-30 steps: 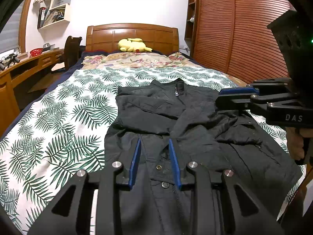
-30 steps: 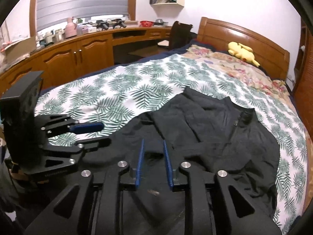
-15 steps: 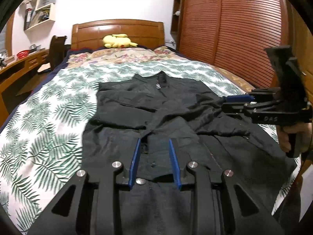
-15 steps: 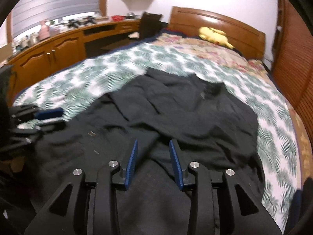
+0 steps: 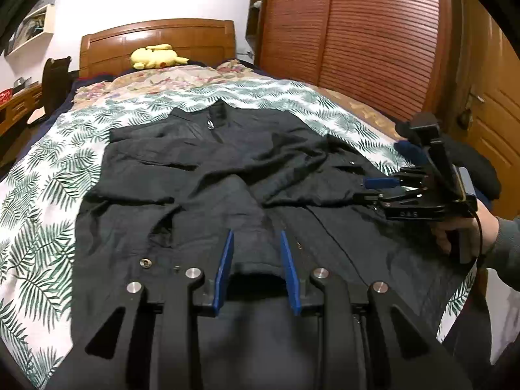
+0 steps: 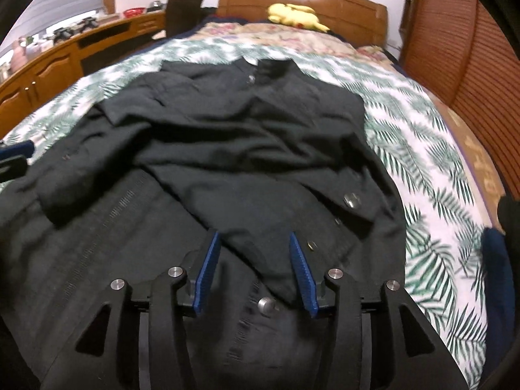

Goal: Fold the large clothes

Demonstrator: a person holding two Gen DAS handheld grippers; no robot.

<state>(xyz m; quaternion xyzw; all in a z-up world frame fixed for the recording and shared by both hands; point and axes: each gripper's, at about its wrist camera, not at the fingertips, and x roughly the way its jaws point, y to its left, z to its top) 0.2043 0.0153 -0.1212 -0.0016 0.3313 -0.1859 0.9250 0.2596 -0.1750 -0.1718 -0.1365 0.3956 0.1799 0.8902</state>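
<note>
A large black jacket [image 5: 227,175] lies spread on the bed, collar toward the headboard, both sleeves folded across its chest; it also shows in the right wrist view [image 6: 247,149]. My left gripper [image 5: 256,237] is open and empty, low over the jacket's lower front near the hem. My right gripper [image 6: 253,239] is open and empty, low over the jacket's lower right part by the snap buttons. The right gripper also shows in the left wrist view [image 5: 370,188], open at the jacket's right edge.
The bed has a palm-leaf sheet [image 5: 48,175] and a wooden headboard [image 5: 156,42] with a yellow plush toy [image 5: 157,56]. A slatted wooden wardrobe [image 5: 357,32] stands right of the bed. A wooden desk [image 6: 65,55] runs along the left. A dark bundle [image 5: 471,169] lies at the bed's right edge.
Both grippers have moved toward the foot of the bed and lower over the jacket's hem area. The right gripper's jaws have opened wider. The jacket lies as before.
</note>
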